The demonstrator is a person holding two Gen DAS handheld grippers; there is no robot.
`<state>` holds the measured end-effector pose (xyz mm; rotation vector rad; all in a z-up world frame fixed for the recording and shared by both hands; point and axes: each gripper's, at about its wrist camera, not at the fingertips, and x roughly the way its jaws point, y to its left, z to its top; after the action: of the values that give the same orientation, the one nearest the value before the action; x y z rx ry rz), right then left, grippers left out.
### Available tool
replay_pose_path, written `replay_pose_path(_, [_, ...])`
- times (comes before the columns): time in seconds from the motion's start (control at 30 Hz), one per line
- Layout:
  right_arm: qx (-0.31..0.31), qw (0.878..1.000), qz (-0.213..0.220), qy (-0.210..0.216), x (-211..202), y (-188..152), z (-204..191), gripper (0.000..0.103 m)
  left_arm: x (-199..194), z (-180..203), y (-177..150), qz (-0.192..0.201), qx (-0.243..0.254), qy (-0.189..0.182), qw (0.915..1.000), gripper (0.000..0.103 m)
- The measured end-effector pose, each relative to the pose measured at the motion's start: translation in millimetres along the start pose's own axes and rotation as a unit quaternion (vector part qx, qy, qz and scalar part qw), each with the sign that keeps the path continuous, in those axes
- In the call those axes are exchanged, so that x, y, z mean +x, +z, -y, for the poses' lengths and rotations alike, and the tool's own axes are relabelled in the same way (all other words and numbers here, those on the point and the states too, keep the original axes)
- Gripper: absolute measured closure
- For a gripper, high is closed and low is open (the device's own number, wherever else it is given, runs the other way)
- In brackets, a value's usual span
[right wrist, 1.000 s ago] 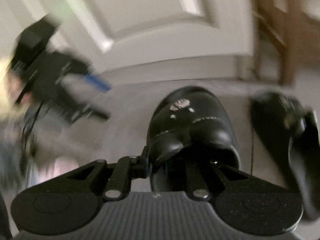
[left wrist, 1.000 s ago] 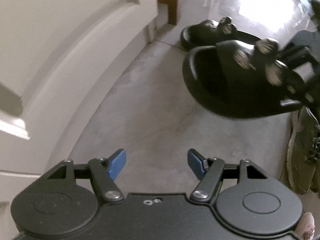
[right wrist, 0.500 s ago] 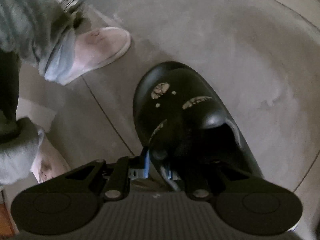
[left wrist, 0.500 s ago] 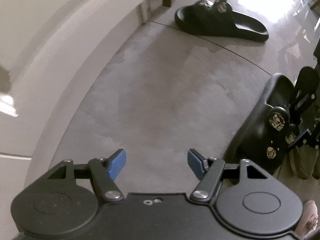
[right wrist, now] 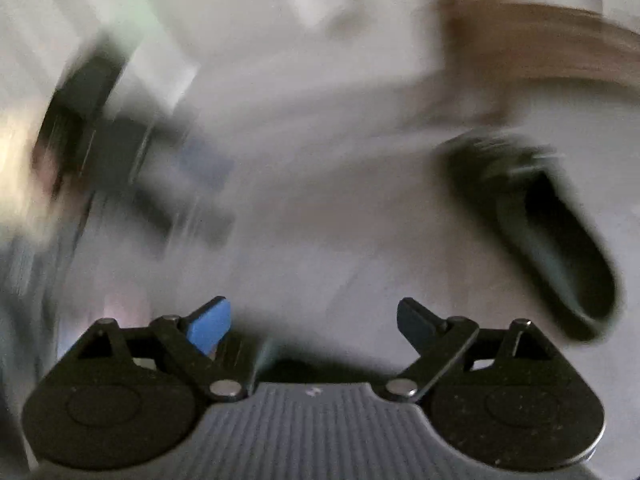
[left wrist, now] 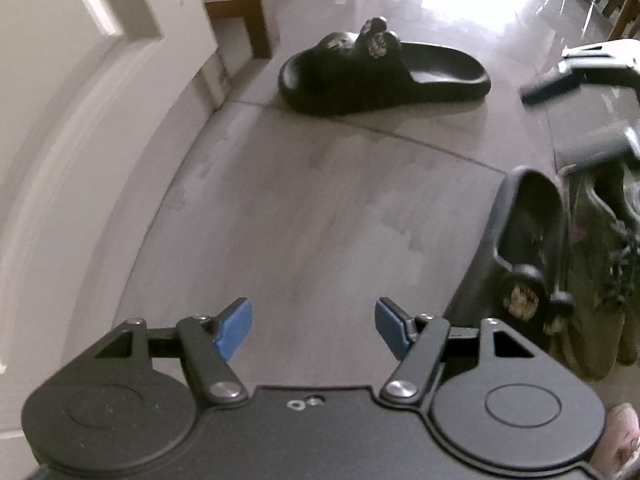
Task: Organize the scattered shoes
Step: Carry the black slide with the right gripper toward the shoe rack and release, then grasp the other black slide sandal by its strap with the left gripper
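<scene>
Left wrist view shows the far black slide (left wrist: 384, 76) lying flat on the grey floor (left wrist: 300, 208) near the door (left wrist: 80, 120) and a brown furniture leg (left wrist: 256, 8), ahead of the left gripper (left wrist: 314, 330) and a little to its right, well apart from it. Its long axis runs crosswise to the fingers, toe toward the door, heel to the right, so a grasp would probably need the wrist turned or an approach over the strap. It is matte black with a thick sole and 2 or 3 pale charms on the strap. Its mate, the near black slide (left wrist: 520, 256), sits at the right edge, touching an olive shoe (left wrist: 592, 264), with a pink slipper (left wrist: 616, 436) in the corner. The left gripper's blue pads stand apart over bare floor, holding nothing. In the heavily blurred right wrist view, the right gripper (right wrist: 314, 326) has jaws opening with nothing between them, and a dark shape, likely the far slide (right wrist: 540, 236), lies ahead to its right; which hand is nearer I cannot tell.
</scene>
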<state>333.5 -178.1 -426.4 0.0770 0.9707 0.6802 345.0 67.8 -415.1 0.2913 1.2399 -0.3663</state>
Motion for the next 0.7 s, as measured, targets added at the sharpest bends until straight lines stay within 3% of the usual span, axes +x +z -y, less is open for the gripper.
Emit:
replay_pose_path(0.03, [0.024,0.999,0.013,-0.020,2,1,1,0.008,4,2,8,0.001,-0.001,-0.007,1.0000,0.035])
replay_pose_path(0.1, [0.141,0.988,0.040,-0.048,19,8,14,0.008,10,4,16,0.006,-0.001,-0.015,0.9999,0.035])
replay_pose_path(0.2, [0.219,0.974,0.029,-0.040,52,21,32,0.008,18,7,31,0.014,0.007,-0.035,0.9993,0.035])
replay_pose_path(0.27, [0.242,0.967,0.026,-0.070,64,28,39,0.008,21,8,38,0.016,0.013,-0.036,0.9992,0.035])
replay_pose_path(0.33, [0.261,0.963,0.020,-0.070,59,33,48,0.008,23,5,47,0.020,0.023,-0.034,0.9989,0.035])
replay_pose_path(0.47, [0.230,0.968,0.027,-0.101,29,24,38,0.008,28,-5,81,0.037,0.086,-0.036,0.9950,0.035])
replay_pose_path(0.53, [0.242,0.966,0.032,-0.088,15,11,36,0.008,32,-9,102,0.055,0.107,-0.046,0.9917,0.035])
replay_pose_path(0.67, [0.307,0.950,0.039,-0.034,-14,-19,43,0.008,45,-14,134,0.075,0.116,-0.085,0.9868,0.035])
replay_pose_path(0.7, [0.306,0.950,0.039,-0.041,-19,-24,41,0.008,49,-14,141,0.078,0.114,-0.091,0.9862,0.035])
